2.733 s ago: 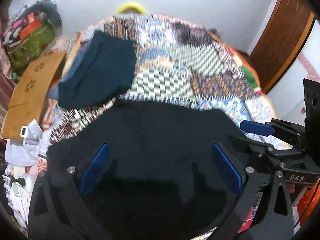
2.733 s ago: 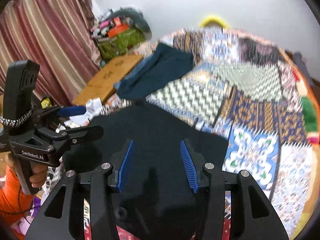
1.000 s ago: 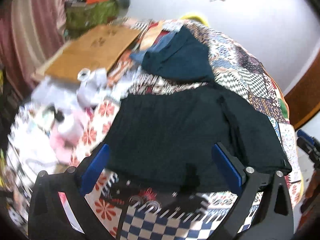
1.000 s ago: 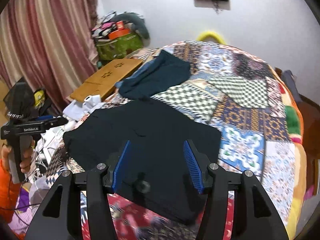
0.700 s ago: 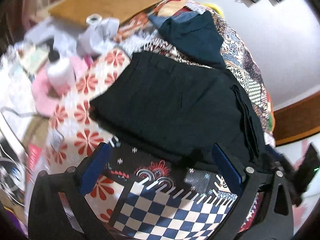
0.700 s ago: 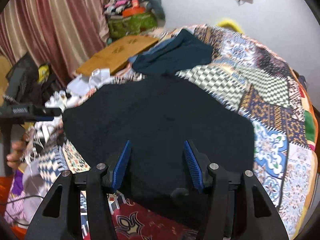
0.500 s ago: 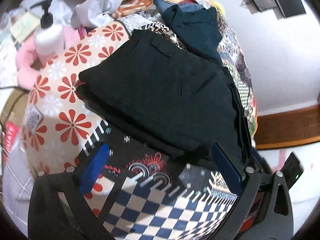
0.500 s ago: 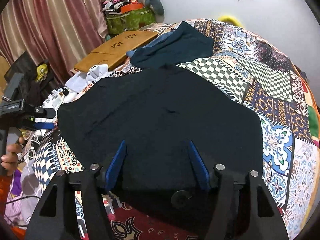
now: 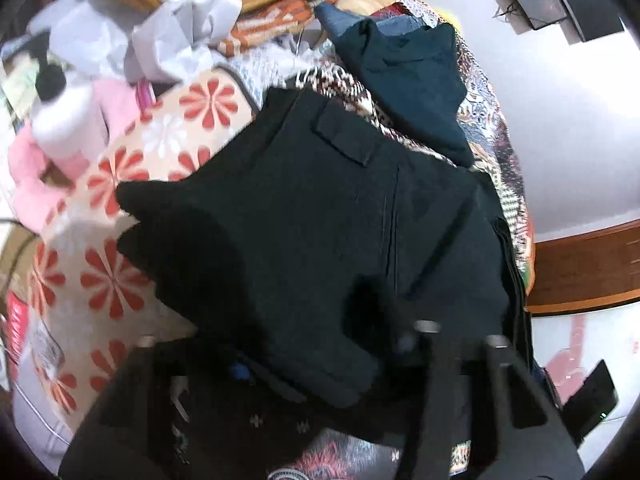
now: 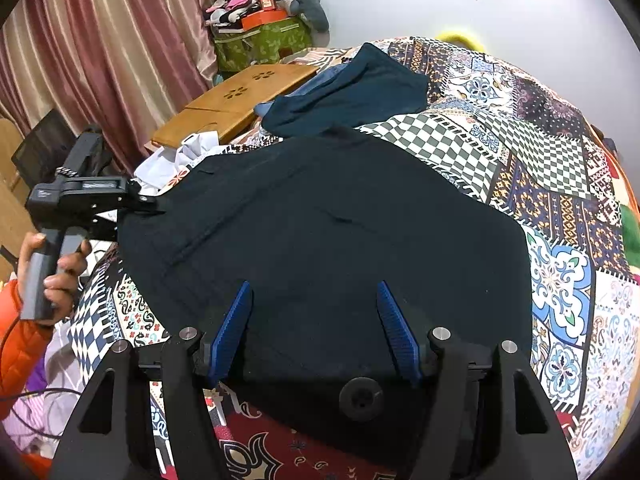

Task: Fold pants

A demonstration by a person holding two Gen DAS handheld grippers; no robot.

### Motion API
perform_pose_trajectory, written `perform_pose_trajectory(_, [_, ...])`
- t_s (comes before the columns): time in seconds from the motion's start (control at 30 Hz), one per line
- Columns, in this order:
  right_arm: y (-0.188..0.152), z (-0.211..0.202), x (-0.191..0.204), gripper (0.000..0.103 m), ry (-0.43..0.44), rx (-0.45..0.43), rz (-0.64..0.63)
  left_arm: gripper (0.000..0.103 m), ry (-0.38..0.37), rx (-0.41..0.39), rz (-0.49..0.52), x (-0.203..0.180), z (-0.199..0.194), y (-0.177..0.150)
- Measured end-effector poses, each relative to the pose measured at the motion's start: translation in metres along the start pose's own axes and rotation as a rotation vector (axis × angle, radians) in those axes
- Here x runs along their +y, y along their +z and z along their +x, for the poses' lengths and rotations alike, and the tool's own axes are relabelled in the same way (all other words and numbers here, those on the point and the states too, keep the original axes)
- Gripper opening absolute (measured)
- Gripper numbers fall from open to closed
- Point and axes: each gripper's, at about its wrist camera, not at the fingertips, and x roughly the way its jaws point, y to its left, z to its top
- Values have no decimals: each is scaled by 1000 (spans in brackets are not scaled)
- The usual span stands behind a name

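Black pants [image 10: 320,232] lie folded into a thick, flat block on the patchwork quilt [image 10: 560,184], with a dark teal garment [image 10: 352,96] just beyond them and a wooden lap desk [image 10: 236,100] off the far left edge of the bed. Your right gripper [image 10: 316,328] has its blue pads [image 10: 232,328] spread apart over the near edge of the pants, grasping nothing. Your left gripper [image 10: 148,204] meets the pants' left corner — from its own blurred view the cloth covers the fingers, so I cannot tell whether they clench it — beside a crumpled white cloth [image 9: 184,44] and a white pump bottle [image 9: 60,116].
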Motion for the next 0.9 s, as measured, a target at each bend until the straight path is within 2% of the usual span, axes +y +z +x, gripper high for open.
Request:
perform_pose_trajectory(0.1, [-2,-2,-2,61,8,-7,18,22,57,-90,77,-16,-15,4])
perform_pose_trajectory(0.27, [-6,-14,-12,60,16,-31,81,19,117,-286,286,-77,-61,-3])
perform_pose_trajectory(0.4, [-12,-37,-34,61,-22,-71,143,18,103,-425,451,-141,-93,-13])
perform_pose_trajectory(0.53, [-27,-61,-65,61,-83,-99,229,17,43,-507,608,-206,-109,-30])
perform_pose_trajectory(0.63, [-44,-67,-91,61,-131,-82,306,15,-19,-503,701,-252,-104,-45])
perform_pose_trajectory(0.73, [-65,-55,-107,61,-157,-3,354,13,-68,-459,787,-292,-83,-63])
perform_pose_trajectory(0.9, [-80,-51,-107,61,-128,-16,391,12,-123,-282,878,-341,-25,-100])
